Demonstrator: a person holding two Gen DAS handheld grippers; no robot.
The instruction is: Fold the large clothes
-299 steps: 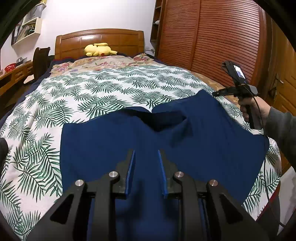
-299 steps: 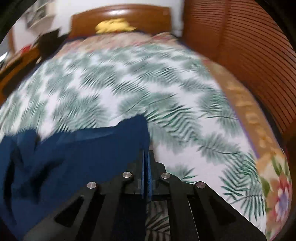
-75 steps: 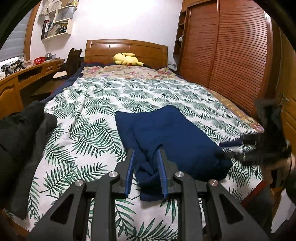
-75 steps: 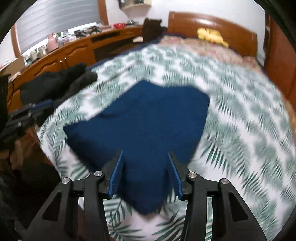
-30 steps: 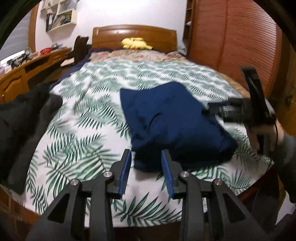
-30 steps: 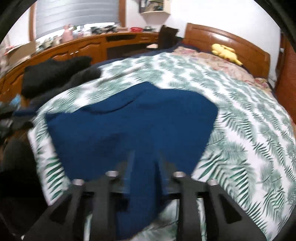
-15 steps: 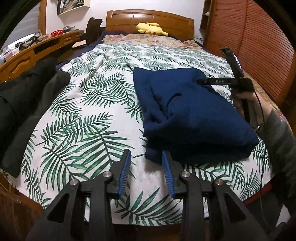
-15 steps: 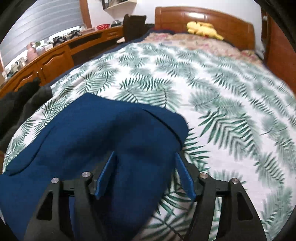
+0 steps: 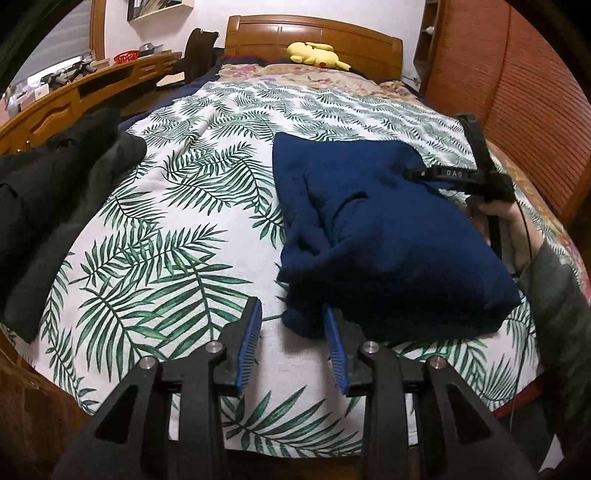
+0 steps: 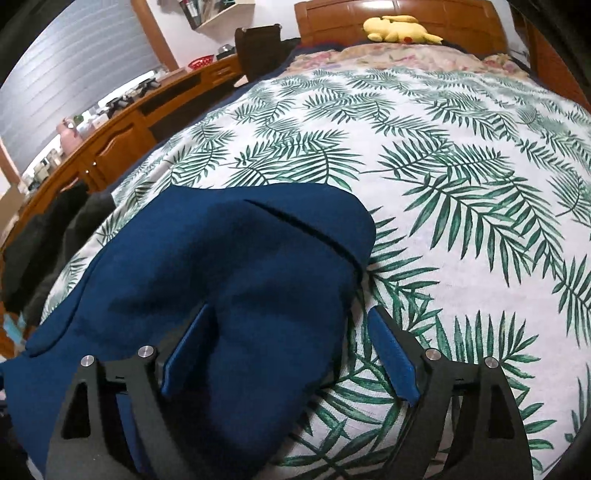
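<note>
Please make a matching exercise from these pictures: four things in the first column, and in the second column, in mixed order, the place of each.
Things:
1. blue garment
2. yellow plush toy
3. dark clothes
4. red bowl

Places:
A. by the headboard
B. on the wooden desk
C. folded on the leaf-print cover, near the foot of the bed
D. piled at the desk-side edge of the bed

Pairs: 1-C, 2-A, 3-D, 4-B

Yellow plush toy [image 9: 317, 54] by wooden headboard [image 9: 314, 35]
</note>
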